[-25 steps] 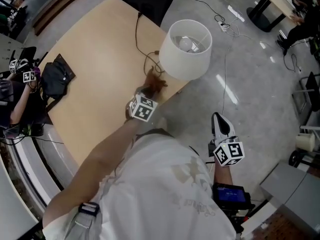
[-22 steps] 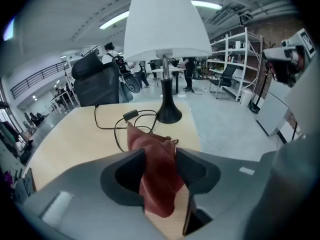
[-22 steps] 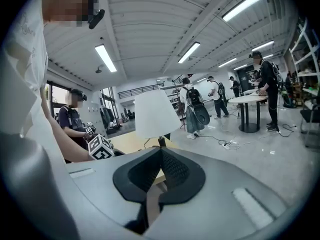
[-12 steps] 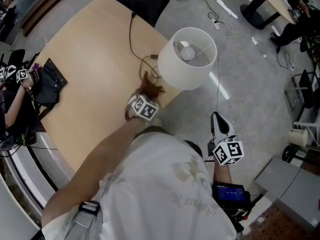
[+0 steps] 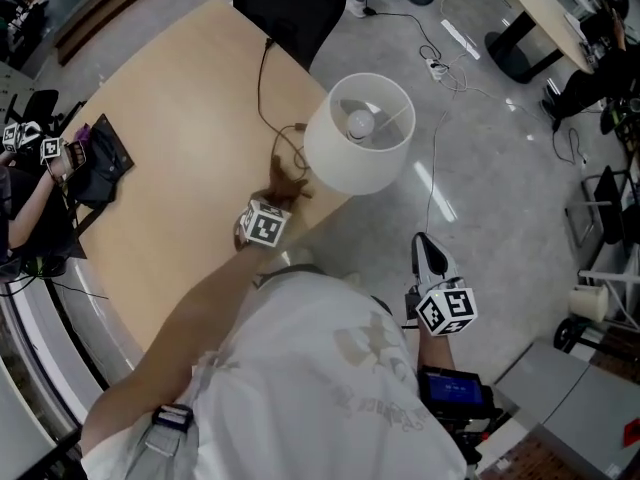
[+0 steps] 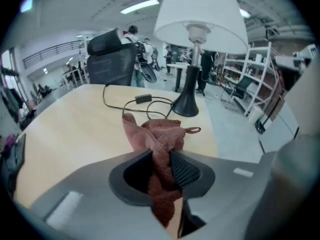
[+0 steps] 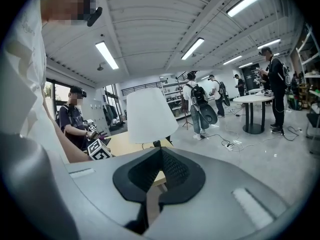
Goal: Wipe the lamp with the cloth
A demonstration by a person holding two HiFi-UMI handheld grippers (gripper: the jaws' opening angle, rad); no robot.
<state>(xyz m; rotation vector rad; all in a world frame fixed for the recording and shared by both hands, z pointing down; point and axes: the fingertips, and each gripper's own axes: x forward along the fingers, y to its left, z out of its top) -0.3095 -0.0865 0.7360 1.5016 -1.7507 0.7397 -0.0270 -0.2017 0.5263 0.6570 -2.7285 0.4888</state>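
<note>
A white-shaded lamp [image 5: 358, 133] stands on a black base [image 6: 187, 104] at the corner of the wooden table [image 5: 170, 118]. A reddish-brown cloth [image 6: 160, 134] bunches up between the jaws of my left gripper [image 6: 161, 156], which are closing on it, pads pressing the fabric. In the head view that left gripper [image 5: 278, 196] is low over the table with the cloth [image 5: 285, 180] right beside the lamp's foot. My right gripper [image 5: 425, 246] is off the table over the floor, shut and holding nothing [image 7: 160, 151], pointing toward the lamp [image 7: 145, 116].
The lamp's black cord [image 5: 265, 78] loops over the table to a black office chair [image 5: 290, 8]. A black bag [image 5: 100, 153] lies at the table's left, where another person [image 5: 30, 198] holds grippers. Cables [image 5: 440, 48] trail across the floor; a round table [image 5: 545, 3] stands far right.
My left gripper has come down toward the table beside the lamp's foot, with the cloth in its jaws. The right gripper has drifted slightly left.
</note>
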